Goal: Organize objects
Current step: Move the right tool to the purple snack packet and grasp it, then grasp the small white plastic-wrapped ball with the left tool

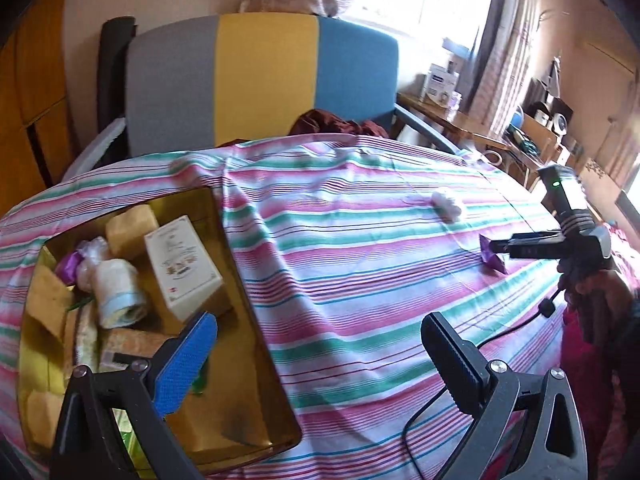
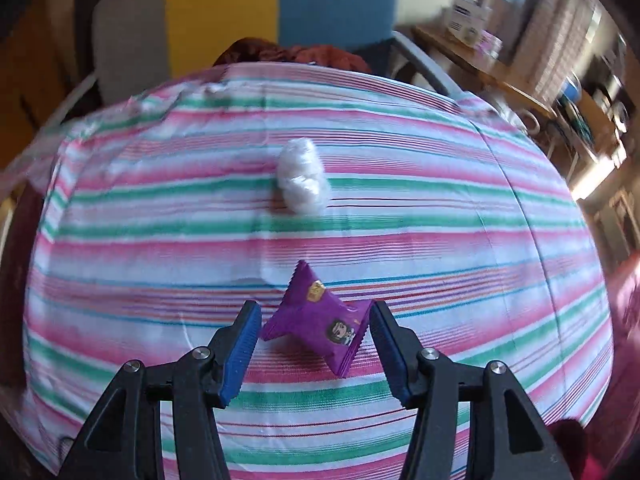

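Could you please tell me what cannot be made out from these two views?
- Left wrist view: gold box contents partly hidden by left gripper; white carton print too small.
- Right wrist view: purple packet label unreadable; white wad blurred, material unclear.

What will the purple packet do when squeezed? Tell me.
The purple packet looks thin and crinkly, so it will probably crumple between the right hand-held gripper pads rather than resist. It seems light. Its glossy wrapper may slip; it lies flat, so rolling is unlikely.
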`<state>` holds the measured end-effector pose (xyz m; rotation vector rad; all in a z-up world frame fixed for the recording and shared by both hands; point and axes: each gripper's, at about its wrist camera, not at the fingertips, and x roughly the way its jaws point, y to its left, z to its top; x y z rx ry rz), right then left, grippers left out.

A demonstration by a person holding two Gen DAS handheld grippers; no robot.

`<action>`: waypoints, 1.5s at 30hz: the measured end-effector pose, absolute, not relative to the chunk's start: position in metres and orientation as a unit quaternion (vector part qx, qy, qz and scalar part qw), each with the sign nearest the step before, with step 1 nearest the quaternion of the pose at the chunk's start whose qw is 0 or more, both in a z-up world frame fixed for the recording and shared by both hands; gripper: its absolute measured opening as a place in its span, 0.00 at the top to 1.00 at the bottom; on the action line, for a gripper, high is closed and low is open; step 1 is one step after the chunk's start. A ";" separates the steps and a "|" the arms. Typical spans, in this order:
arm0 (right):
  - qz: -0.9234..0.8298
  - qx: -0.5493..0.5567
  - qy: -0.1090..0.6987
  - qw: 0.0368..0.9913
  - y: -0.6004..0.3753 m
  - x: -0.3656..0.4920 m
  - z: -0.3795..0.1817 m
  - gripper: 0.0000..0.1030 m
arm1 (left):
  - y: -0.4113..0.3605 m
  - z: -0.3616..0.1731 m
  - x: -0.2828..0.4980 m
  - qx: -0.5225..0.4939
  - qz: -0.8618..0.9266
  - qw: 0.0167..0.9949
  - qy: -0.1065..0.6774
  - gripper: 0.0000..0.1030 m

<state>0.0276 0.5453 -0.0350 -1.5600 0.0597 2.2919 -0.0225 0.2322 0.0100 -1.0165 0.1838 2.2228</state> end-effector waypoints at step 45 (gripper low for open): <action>0.793 -0.529 0.155 0.257 0.631 0.050 -0.053 0.65 | 0.601 -0.066 -0.118 -0.488 0.767 0.395 0.128 0.20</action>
